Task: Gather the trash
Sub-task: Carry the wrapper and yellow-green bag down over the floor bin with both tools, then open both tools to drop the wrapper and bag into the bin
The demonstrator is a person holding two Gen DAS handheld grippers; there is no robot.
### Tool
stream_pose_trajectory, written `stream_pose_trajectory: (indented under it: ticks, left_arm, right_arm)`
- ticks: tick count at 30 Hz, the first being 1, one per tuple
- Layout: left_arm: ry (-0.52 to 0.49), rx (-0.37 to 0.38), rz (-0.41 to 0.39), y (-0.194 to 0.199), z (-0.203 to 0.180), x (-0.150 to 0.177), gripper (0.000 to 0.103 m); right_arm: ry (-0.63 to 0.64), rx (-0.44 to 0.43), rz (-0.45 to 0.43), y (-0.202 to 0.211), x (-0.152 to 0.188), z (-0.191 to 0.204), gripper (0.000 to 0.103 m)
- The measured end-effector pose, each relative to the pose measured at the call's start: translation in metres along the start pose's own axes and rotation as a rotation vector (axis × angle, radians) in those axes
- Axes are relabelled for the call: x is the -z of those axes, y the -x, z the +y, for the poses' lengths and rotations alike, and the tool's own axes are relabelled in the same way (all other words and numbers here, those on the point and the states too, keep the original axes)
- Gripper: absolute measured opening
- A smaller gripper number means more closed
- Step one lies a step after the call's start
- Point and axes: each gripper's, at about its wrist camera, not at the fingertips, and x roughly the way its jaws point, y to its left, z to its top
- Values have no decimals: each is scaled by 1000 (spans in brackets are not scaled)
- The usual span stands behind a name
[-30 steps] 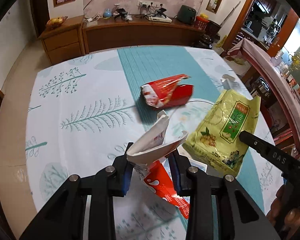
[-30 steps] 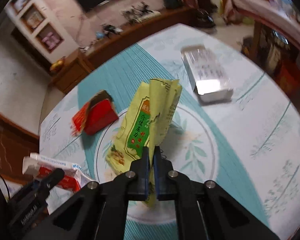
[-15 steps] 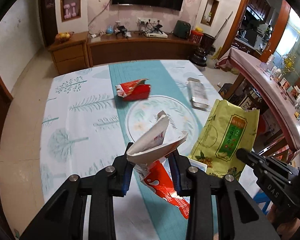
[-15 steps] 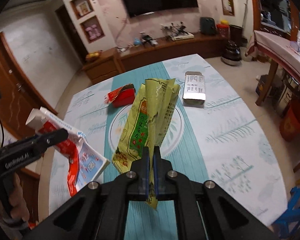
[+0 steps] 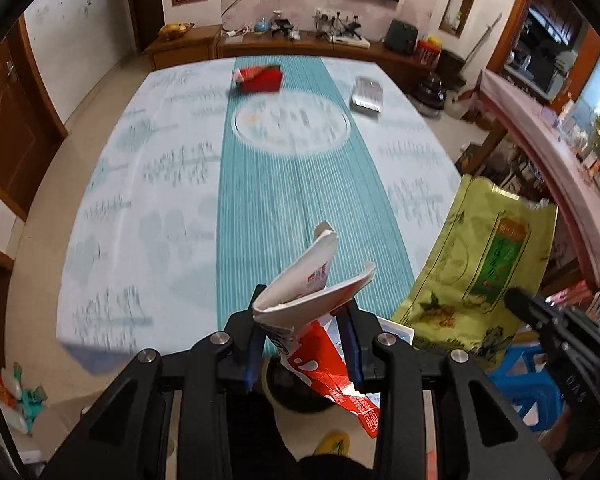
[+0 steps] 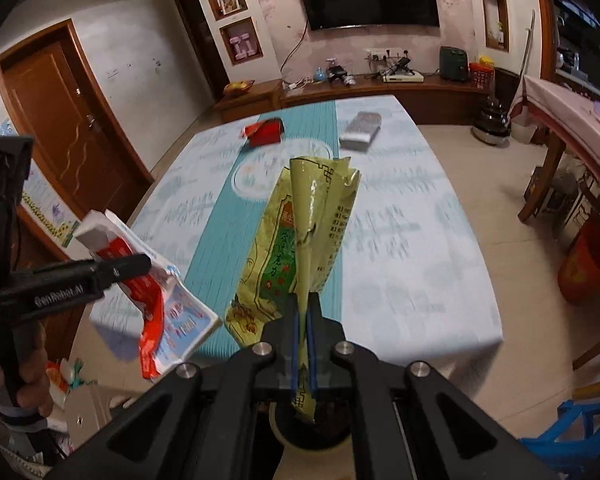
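Off the bench (image 5: 148, 208) edge now, we are carrying both pieces back: left hand-held gripper (image 5: 304, 344) clamping the crumpled red-and-white wrapper (image 5: 312, 292), right hand-held gripper (image 6: 302, 336) pinching the yellow-green foil bag (image 6: 304, 240) over a dark round bin (image 6: 312, 428).

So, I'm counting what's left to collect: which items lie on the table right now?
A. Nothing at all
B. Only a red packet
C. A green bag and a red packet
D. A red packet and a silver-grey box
D: the red packet and silver-grey box lie on the table; the right gripper holds the green bag aloft.
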Motion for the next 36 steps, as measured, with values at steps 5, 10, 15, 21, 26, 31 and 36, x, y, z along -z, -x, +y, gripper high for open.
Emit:
stream_pose_trajectory:
  ticks: [5, 10, 15, 21, 26, 31, 36]
  left_arm:
    - [-6, -18, 31, 8, -16, 35, 31]
    - [-43, -34, 65, -5, -22, 60, 32]
    - [-107, -54, 93, -41, -27, 89, 32]
    - [-115, -48, 135, -91, -23, 130, 32]
    - [-135, -50, 184, -138, -18, 165, 32]
    - [-156, -65, 203, -194, -14, 200, 32]
    - [-142, -88, 204, -256, -10, 219, 32]
  right_arm:
    - [9, -18, 35, 16, 35, -5, 3]
    - [-1, -28, 71, 16, 67, -1, 3]
    - [-38, -14, 126, -8, 102, -2, 3]
    - [-85, 23, 212, -59, 162, -7, 3]
    - [-122, 57, 254, -99, 209, -14, 3]
    - [-158, 85, 292, -147, 256, -26, 3]
    - [-169, 112, 286, -196, 293, -38, 3]
